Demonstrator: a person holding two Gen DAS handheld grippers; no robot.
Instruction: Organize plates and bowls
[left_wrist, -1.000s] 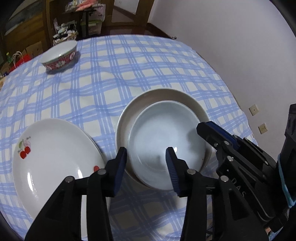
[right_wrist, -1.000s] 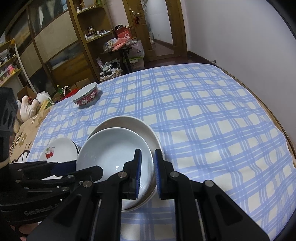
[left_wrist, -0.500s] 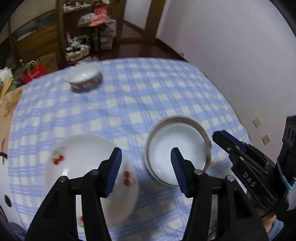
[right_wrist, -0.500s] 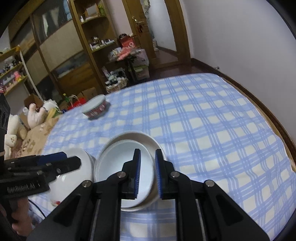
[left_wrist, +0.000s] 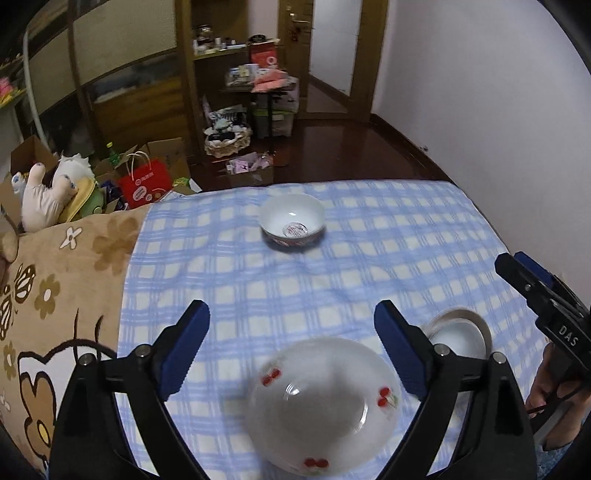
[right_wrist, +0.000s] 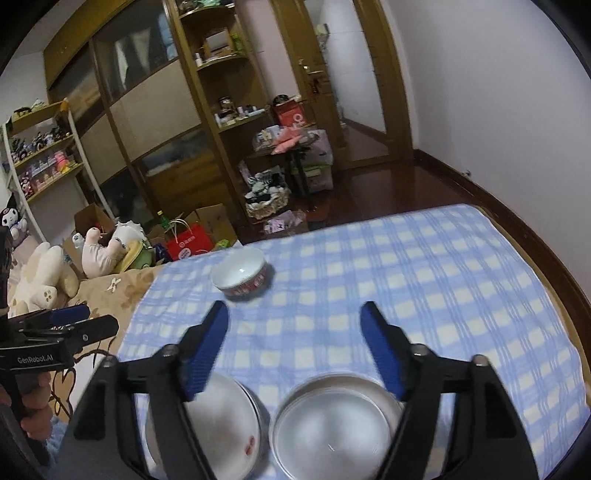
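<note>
Plates (left_wrist: 325, 406) with red cherry prints lie low in the middle of the left wrist view, on the blue checked cloth (left_wrist: 332, 288). In the right wrist view their rims show as a small stack at the lower left, partly hidden behind a gripper finger. The top plate is white and glossy, and nothing lies on it.

Just beside it, at the lower right of the left view, stands a pale dish (left_wrist: 458, 332) nested inside a wider one with a grey-brown rim; in the right view this pair (right_wrist: 332, 424) fills the lower middle. The inner dish is empty. Whether the pair touches the plates I cannot tell.

A bowl (left_wrist: 291, 223) stands alone, well apart, in the upper middle of the cloth. It is white inside with a red mark on the bottom and a red patterned band outside, and it holds nothing.

The left gripper (left_wrist: 291, 350) hangs above the cherry plates; its jaws are opening and nothing is between the blue pads. The right gripper (right_wrist: 293, 350) hangs above the nested dishes; its jaws are opening too, with nothing between them. Both frames are a little blurred.

At the left edge of the cloth lies a brown flowered blanket (left_wrist: 55, 295), with plush toys (right_wrist: 44, 273) behind it.
</note>
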